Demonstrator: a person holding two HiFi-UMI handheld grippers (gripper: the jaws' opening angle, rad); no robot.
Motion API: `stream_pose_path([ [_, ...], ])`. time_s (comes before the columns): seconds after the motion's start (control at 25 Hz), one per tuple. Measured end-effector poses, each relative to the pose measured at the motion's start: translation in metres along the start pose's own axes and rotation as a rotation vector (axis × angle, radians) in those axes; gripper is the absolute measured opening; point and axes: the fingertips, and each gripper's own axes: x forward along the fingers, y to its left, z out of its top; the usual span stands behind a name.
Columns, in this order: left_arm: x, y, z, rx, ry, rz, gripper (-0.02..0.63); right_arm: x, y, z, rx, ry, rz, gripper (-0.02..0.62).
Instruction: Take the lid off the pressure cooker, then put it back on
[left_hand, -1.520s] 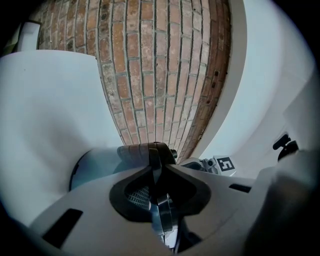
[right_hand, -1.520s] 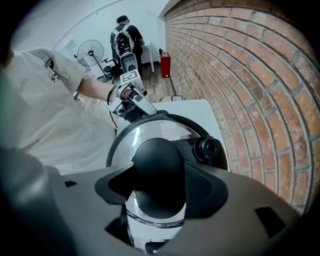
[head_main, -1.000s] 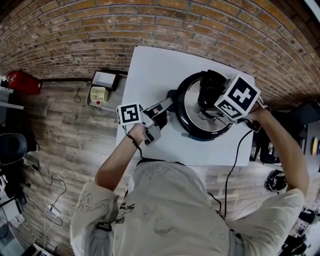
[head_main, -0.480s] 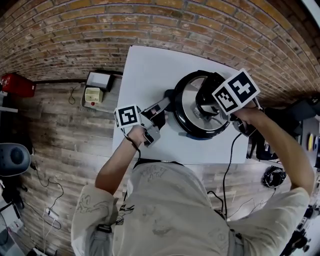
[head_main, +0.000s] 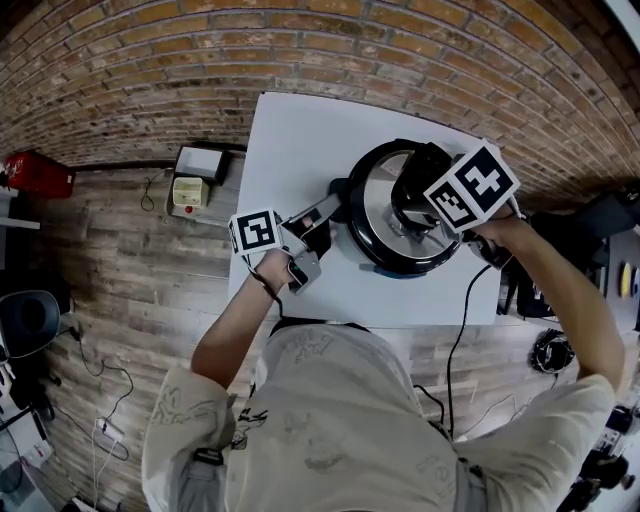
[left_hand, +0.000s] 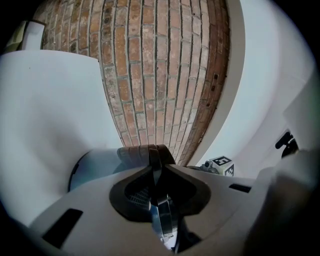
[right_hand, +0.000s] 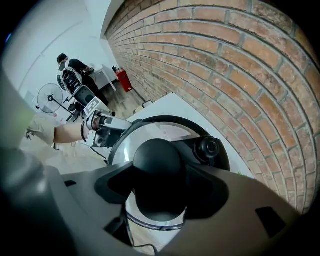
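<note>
Our right gripper (right_hand: 160, 186) points down, jaws just closing onto the lid knob (right_hand: 159, 160), hidden overhead; our level left gripper (left_hand: 156, 172) pinches the side handle (left_hand: 142, 152).

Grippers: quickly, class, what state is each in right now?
Left gripper: closed on the pot handle.
Right gripper: just closed further onto the lid knob.

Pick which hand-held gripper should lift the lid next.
Right. The right hand-held gripper sits over the lid knob, jaws just closing on it; the left hand-held gripper is clamped on the side handle.
</note>
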Motion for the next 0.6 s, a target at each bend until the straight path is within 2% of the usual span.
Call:
stream_pose_path([
  [0.44,0.000,0.001,0.000,-0.008,0.000,0.007,0.075,-0.002,0.002,-0.001,-0.101,0.014,0.007,0.293],
  [0.6,0.000,0.001,0.001,-0.011,0.001,0.005,0.075,-0.013,0.001,0.006,-0.118,-0.011,0.014,0.293],
])
